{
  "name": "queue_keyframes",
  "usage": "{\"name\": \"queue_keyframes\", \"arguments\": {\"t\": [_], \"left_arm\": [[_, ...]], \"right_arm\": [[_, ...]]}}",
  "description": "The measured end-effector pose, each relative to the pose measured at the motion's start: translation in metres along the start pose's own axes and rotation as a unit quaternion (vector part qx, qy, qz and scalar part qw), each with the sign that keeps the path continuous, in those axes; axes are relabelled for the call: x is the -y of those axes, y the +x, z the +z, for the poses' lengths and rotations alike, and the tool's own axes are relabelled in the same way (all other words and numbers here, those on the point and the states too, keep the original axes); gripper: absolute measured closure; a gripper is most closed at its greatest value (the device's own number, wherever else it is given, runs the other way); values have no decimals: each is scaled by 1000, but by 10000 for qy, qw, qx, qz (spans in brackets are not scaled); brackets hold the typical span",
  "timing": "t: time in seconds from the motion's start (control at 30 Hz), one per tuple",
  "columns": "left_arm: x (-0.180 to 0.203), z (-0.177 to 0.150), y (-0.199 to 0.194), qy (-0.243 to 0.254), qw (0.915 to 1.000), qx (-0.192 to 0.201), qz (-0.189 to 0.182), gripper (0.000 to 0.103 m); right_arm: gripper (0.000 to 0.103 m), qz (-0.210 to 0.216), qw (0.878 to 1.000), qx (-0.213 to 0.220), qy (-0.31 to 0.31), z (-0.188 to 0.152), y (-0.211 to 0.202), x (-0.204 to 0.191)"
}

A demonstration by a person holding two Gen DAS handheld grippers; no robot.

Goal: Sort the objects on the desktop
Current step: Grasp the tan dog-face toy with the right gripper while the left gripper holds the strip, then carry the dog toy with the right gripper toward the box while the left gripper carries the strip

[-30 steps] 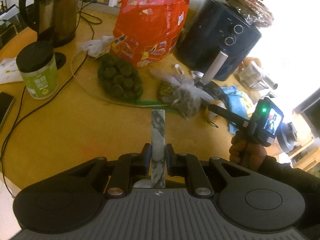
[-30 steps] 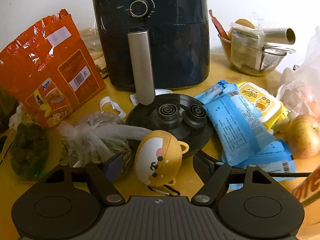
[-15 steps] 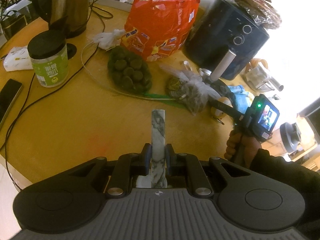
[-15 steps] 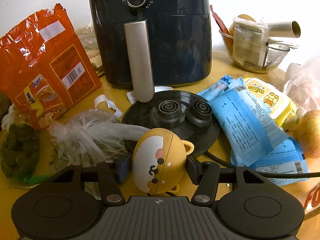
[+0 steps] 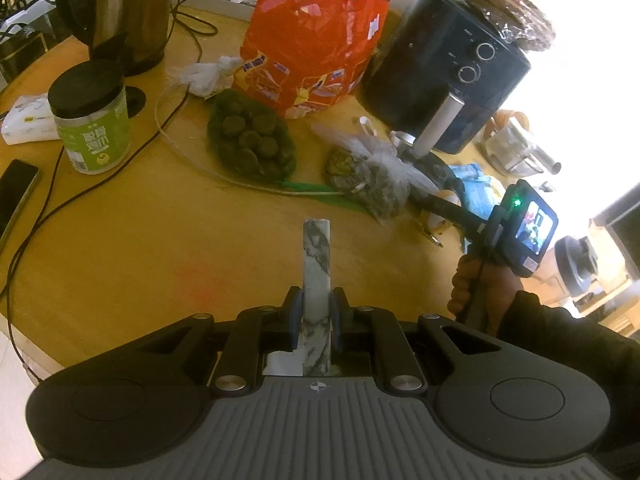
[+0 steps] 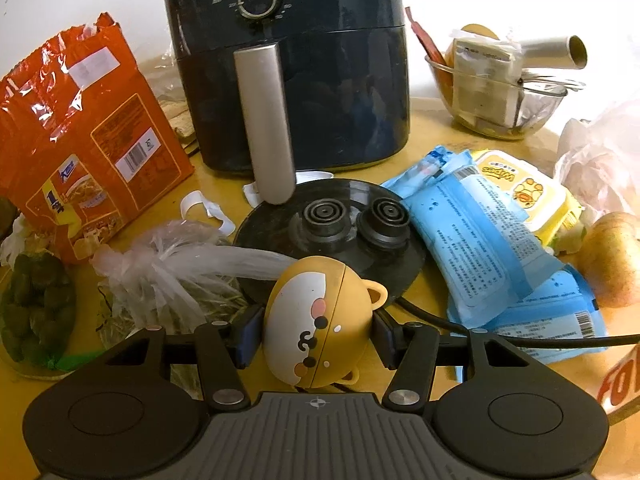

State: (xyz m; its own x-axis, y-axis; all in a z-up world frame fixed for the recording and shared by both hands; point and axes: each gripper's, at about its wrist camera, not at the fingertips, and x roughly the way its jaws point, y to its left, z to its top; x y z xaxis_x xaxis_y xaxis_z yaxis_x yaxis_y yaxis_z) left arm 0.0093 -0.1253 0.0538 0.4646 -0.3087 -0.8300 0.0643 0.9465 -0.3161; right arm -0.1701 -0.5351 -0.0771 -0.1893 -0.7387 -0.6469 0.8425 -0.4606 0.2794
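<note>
In the left wrist view we see the left gripper (image 5: 316, 312) closed on a marble bar (image 5: 317, 276), which juts forward above the bare yellow table (image 5: 132, 240). In the right wrist view the right gripper (image 6: 316, 334) clamps a round yellow toy (image 6: 316, 320) with a cartoon face, its pads pressed against both sides. The toy sits in front of a black disc (image 6: 340, 224), with a clear bag (image 6: 176, 268) to its left and blue packets (image 6: 476, 236) to its right. Behind the disc stands the air fryer (image 6: 296, 64), its silver handle (image 6: 264, 120) pointing towards us; an orange packet (image 6: 84, 136) leans to its left. From the left wrist view we also note a green jar (image 5: 92, 124), a kettle (image 5: 124, 12) and the person's hand (image 5: 476, 284) on the right gripper's grip.
</note>
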Motion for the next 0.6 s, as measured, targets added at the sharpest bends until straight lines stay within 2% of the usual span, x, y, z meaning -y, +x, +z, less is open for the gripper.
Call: {"name": "queue_keyframes", "arguments": {"t": [0.6], "left_arm": [[16,13,2,435,9988,1,-238,88]], "right_arm": [[44,-14,9988,486,7,17,-54,11]]}}
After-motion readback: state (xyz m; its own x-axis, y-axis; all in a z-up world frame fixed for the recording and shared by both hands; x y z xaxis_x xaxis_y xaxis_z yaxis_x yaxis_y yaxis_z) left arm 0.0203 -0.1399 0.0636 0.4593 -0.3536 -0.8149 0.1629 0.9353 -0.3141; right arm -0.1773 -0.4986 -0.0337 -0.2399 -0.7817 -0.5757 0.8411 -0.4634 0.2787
